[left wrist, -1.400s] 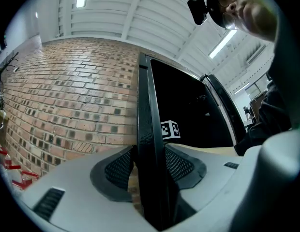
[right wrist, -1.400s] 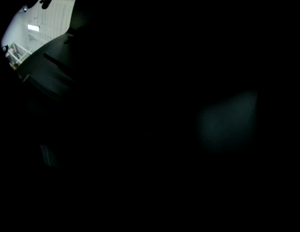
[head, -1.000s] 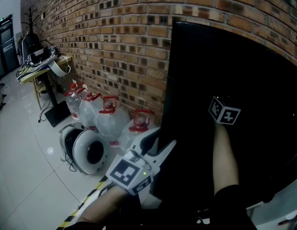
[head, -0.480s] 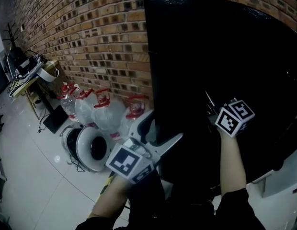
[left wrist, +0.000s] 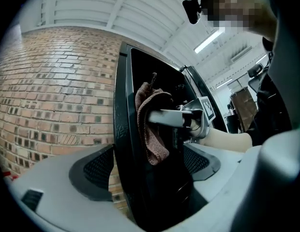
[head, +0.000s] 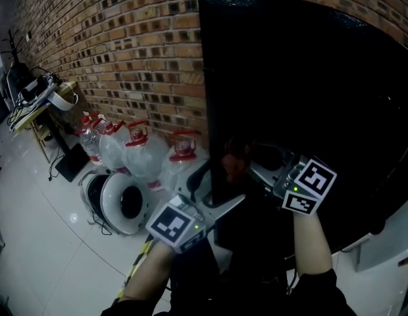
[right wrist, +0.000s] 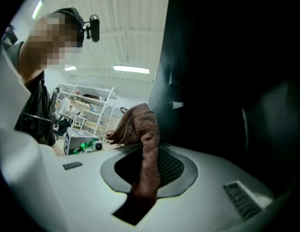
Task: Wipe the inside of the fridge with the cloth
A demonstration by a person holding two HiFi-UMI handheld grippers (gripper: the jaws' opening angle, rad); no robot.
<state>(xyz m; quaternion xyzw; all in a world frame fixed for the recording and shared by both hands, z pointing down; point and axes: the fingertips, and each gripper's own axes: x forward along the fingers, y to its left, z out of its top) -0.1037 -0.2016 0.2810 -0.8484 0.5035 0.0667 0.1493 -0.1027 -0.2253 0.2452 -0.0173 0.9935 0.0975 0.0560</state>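
The left gripper point(left wrist: 146, 175), its jaws just opened wide, straddles the black fridge door point(left wrist: 122, 129) edge without pressing it. At twelve o'clock the right gripper point(left wrist: 152, 116) pinches a brown cloth point(left wrist: 152, 139). A brick wall point(left wrist: 53, 91) stands at nine.

Water jugs point(head: 146, 157) stand along the brick wall point(head: 125, 51).

Brick wall point(head: 125, 51), glossy pale floor point(head: 39, 242) — water jugs point(head: 146, 160), cluttered desk point(head: 41, 99)

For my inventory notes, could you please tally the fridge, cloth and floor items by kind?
Clear plastic water jugs with red caps: 4
Brown cloth: 1
White round floor appliance: 1
Tall black fridge: 1
Total: 7
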